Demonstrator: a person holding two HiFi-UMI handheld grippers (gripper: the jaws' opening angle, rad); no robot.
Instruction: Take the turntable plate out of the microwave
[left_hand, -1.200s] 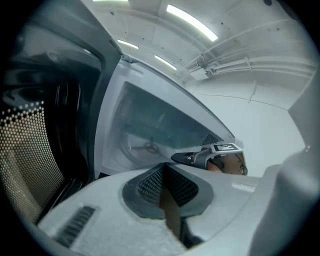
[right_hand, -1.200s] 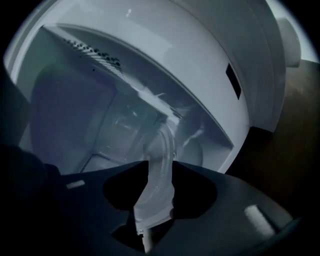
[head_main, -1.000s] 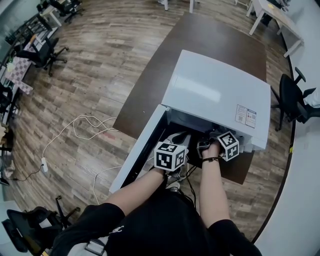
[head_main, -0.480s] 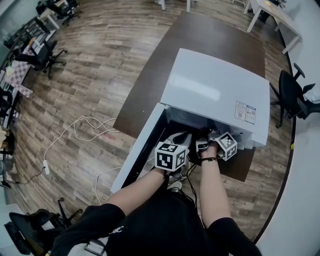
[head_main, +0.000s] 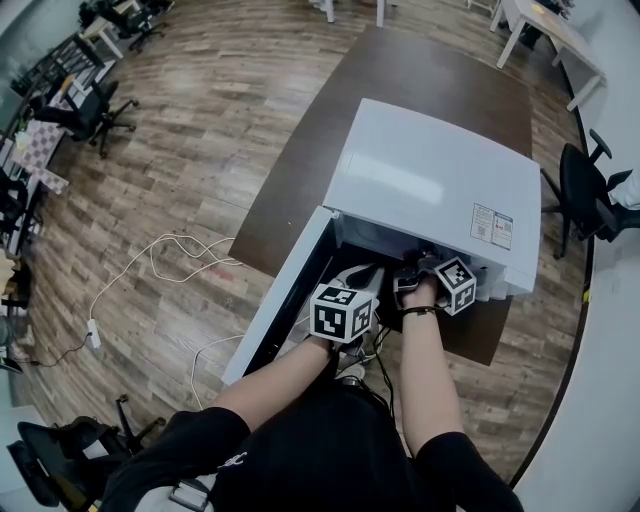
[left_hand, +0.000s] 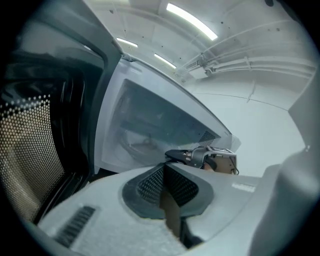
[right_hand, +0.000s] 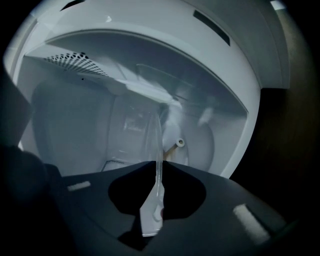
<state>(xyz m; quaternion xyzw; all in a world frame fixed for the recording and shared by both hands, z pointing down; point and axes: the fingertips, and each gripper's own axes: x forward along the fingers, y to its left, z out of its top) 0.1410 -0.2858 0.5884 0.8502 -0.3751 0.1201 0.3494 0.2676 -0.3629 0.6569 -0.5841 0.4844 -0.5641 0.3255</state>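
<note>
One dark tabletop carries the white microwave, its door standing open at my left. Inside the cavity the glass turntable plate is tipped up on edge. Its near rim is caught in my right claw, whose jaws have just been closing and now pinch the glass. My left claw sits at the opening beside it, jaws pressed together on nothing.
</note>
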